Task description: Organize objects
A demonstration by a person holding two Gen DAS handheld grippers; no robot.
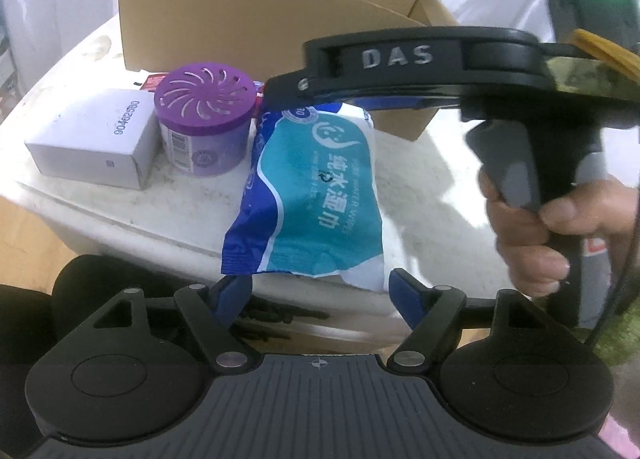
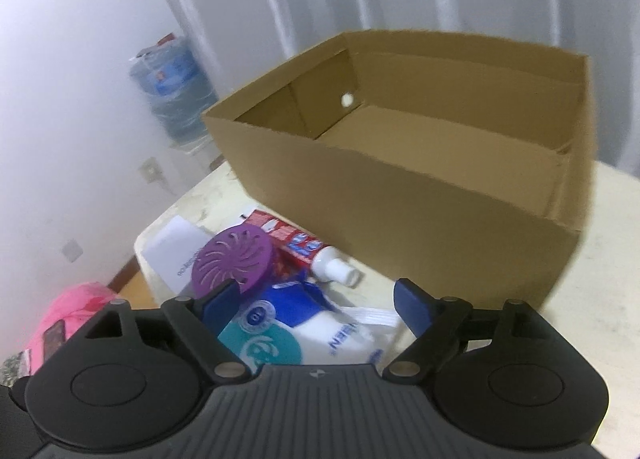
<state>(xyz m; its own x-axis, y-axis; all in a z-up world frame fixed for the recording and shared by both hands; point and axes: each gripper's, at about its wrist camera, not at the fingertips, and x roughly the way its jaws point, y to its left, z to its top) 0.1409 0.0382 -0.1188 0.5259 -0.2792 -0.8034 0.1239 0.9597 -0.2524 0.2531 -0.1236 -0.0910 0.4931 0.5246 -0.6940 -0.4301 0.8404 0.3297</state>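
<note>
A blue and teal wet wipes pack lies on the white table, its near end over the table's front edge. My left gripper is open, its blue pads on either side of that near end. My right gripper is open above the pack's far end; it shows in the left wrist view as a black body over the pack. A purple air freshener jar and a white box stand left of the pack. A red toothpaste tube lies behind them.
An open, empty cardboard box stands at the back of the table. A water jug stands by the far wall. A pink object lies low on the left. White curtains hang behind.
</note>
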